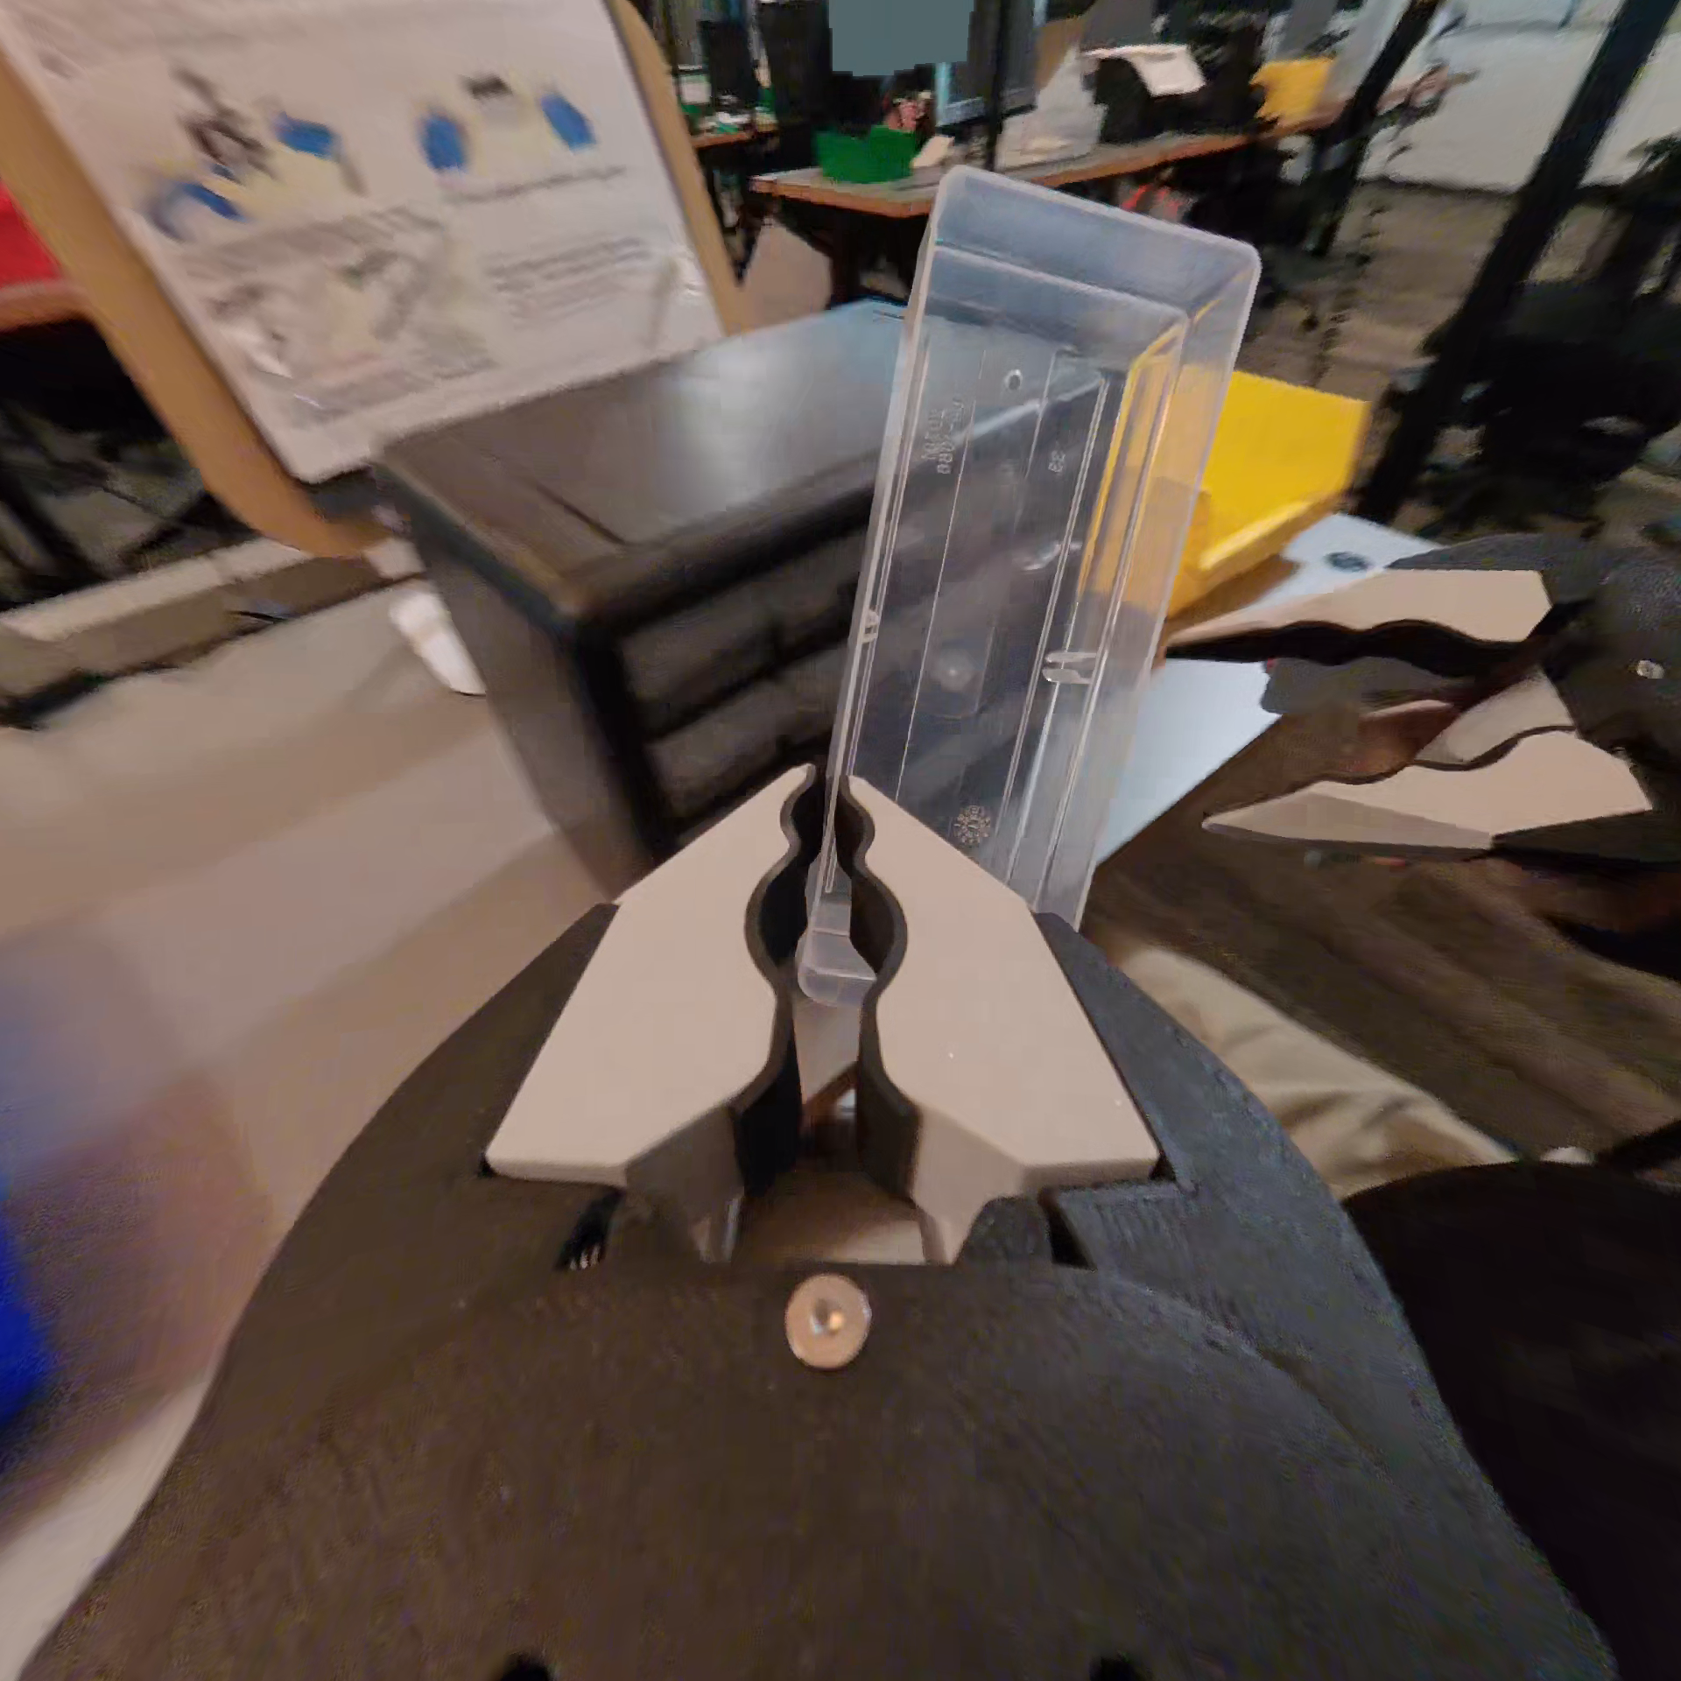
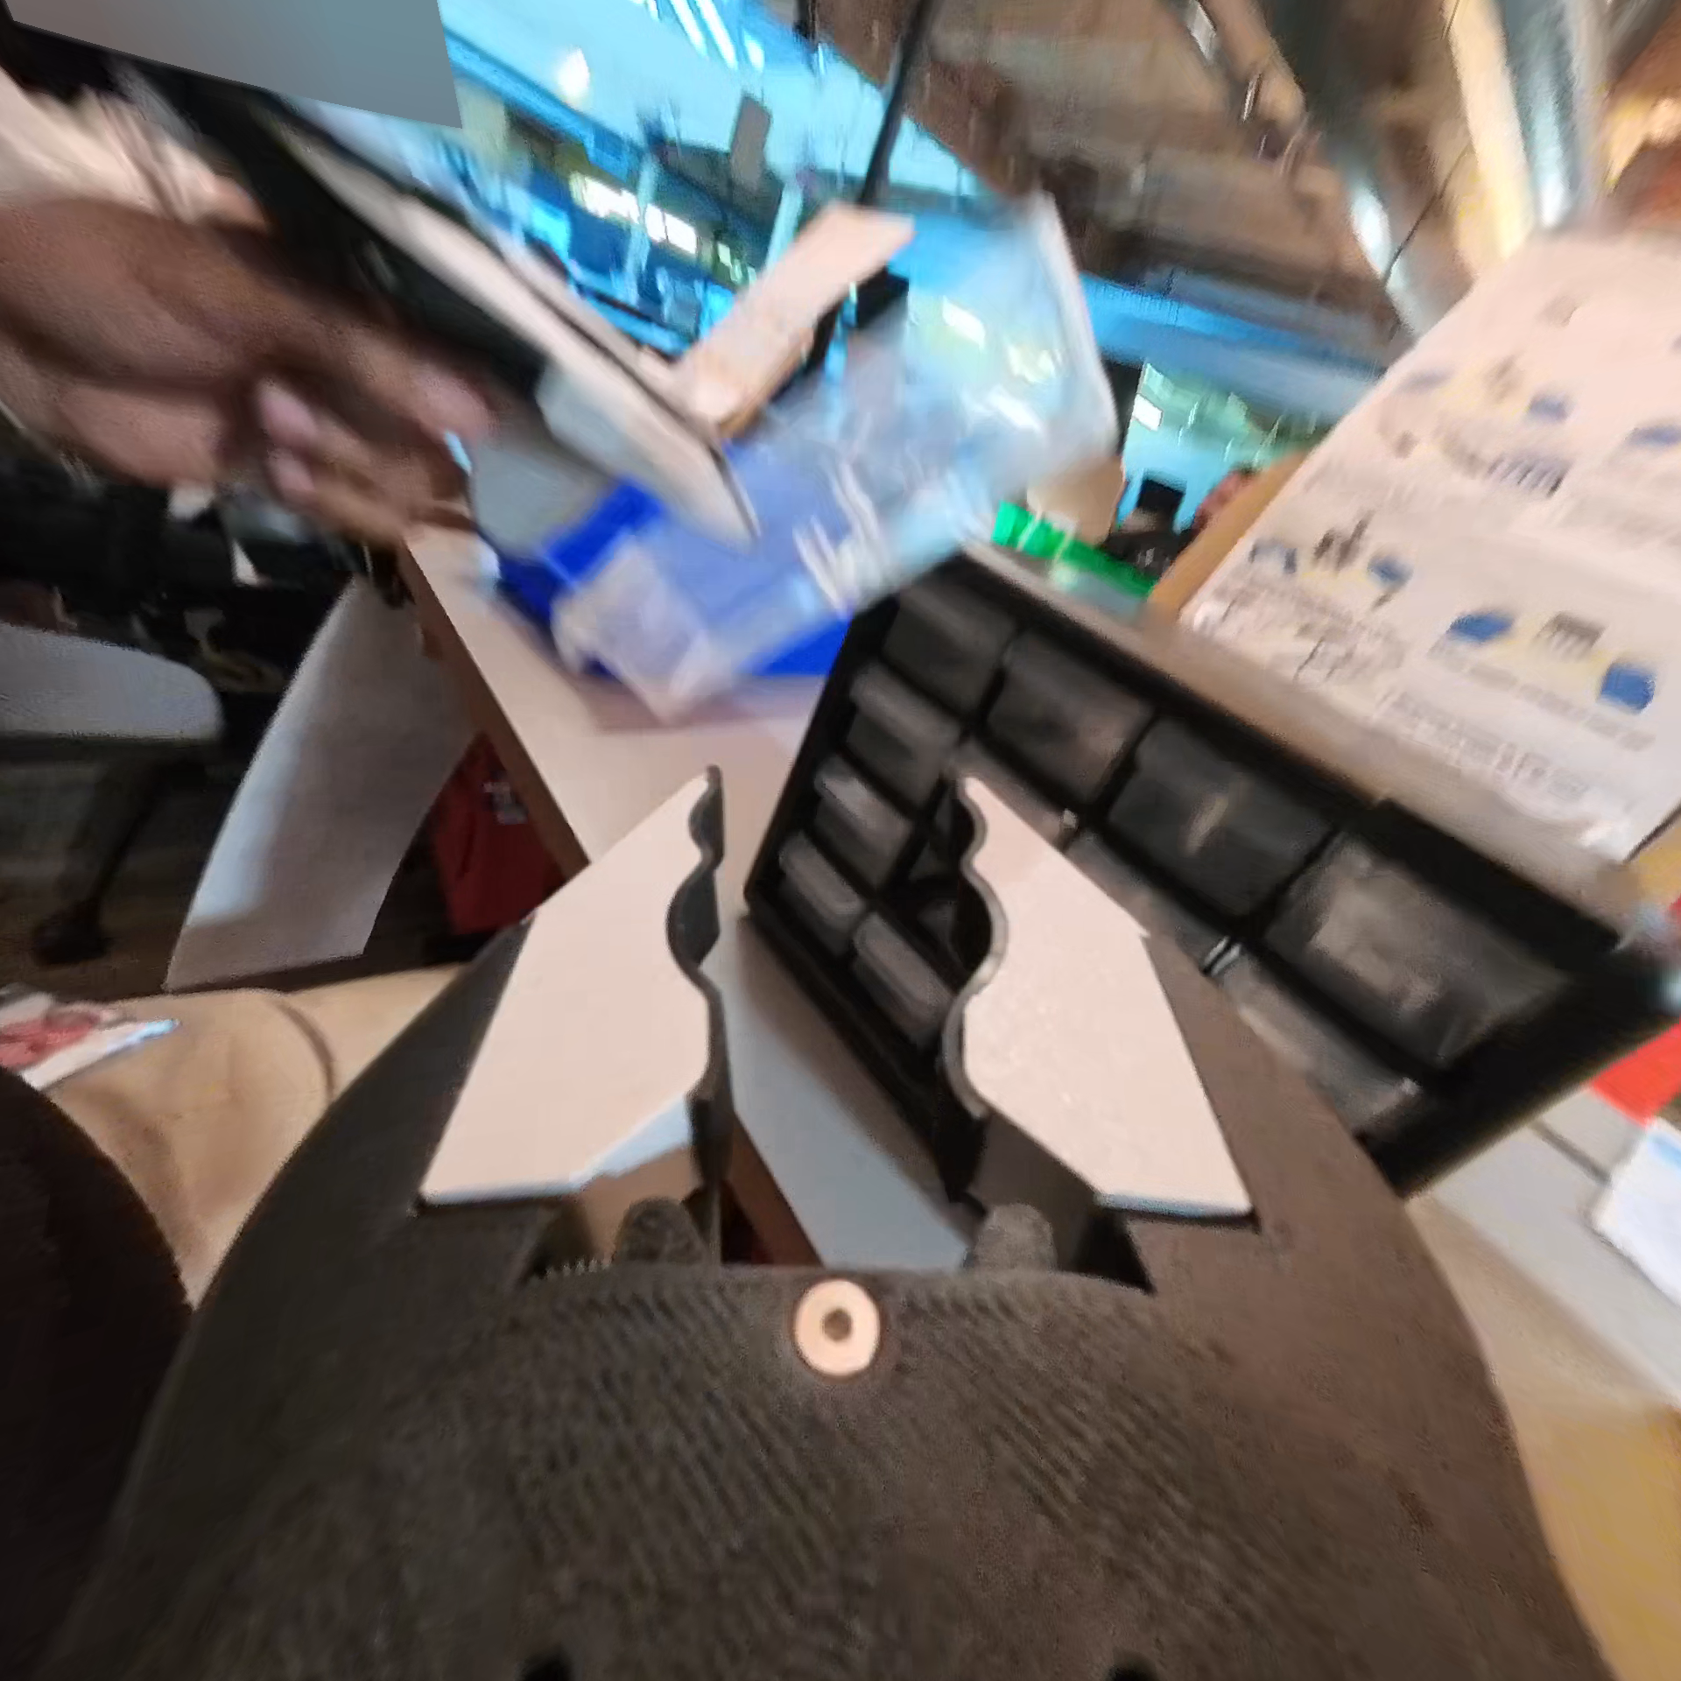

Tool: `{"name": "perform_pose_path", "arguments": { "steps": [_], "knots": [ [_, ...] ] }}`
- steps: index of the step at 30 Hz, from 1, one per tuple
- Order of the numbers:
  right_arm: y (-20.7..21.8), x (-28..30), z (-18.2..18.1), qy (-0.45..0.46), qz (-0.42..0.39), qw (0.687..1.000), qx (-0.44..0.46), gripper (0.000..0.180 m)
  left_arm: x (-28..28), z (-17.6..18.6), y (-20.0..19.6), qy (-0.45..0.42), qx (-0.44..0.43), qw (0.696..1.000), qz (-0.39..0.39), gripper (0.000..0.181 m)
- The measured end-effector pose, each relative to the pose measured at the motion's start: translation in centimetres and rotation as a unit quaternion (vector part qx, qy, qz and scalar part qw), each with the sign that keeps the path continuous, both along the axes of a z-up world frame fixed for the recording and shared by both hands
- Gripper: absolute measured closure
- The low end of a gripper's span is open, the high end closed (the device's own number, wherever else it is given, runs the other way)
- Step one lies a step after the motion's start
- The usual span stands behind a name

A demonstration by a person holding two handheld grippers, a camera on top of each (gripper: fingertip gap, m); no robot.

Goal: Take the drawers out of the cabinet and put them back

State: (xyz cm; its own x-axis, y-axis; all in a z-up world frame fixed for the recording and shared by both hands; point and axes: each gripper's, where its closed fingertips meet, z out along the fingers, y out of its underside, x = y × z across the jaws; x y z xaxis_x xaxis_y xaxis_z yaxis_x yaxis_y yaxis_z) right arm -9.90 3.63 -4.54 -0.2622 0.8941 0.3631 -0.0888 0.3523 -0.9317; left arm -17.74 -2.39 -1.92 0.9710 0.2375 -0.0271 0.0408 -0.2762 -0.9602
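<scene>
My left gripper [image 1: 830,810] pinching rim of clear drawer [image 1: 1028,546], lifted out, standing tilted in air above black cabinet [image 1: 637,509] on table [image 1: 227,819]. Yellow bin [image 1: 1273,473] behind drawer. My right gripper [image 2: 837,791] spread, holding nothing, close before cabinet's drawer fronts.

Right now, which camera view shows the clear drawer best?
The left wrist view: the clear drawer stands sharp and close, pinched by the left claw. In the right wrist view it is only a blurred shape, farther off.
</scene>
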Motion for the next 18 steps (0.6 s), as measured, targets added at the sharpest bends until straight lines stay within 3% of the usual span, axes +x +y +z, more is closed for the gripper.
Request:
{"name": "perform_pose_path", "arguments": {
  "steps": [1,3,6,8,10,14,18],
  "knots": [
    [-0.6,0.8,1.0,0.027,0.013,1.0,0.005,0.143,1.1,-1.0,1.1,-0.028,0.008,1.0,-0.008,0.181],
    [-2.4,2.5,2.4,0.068,0.047,0.996,0.02,0.164,2.9,-2.4,3.4,-0.1,0.037,0.994,-0.021,0.181],
    [-3.8,3.5,2.4,0.067,0.063,0.995,0.037,0.154,5.0,-3.7,6.4,-0.147,0.054,0.987,-0.03,0.181],
    [-3.4,2.7,0.2,0.012,0.031,0.997,0.07,0.128,4.9,-4.2,7.7,-0.124,0.06,0.99,-0.008,0.181],
    [-2.2,1.8,-2.6,-0.042,-0.024,0.991,0.124,0.119,4.4,-4.6,8.5,-0.108,0.061,0.992,0.017,0.181],
    [-1.1,1.1,-5.7,-0.08,-0.097,0.966,0.225,0.123,3.9,-5.7,9.3,-0.135,0.067,0.987,0.047,0.181],
    [1.0,0.5,-7.1,-0.081,-0.176,0.91,0.367,0.134,4.4,-7.2,9.6,-0.133,0.06,0.988,0.059,0.181]
  ]
}}
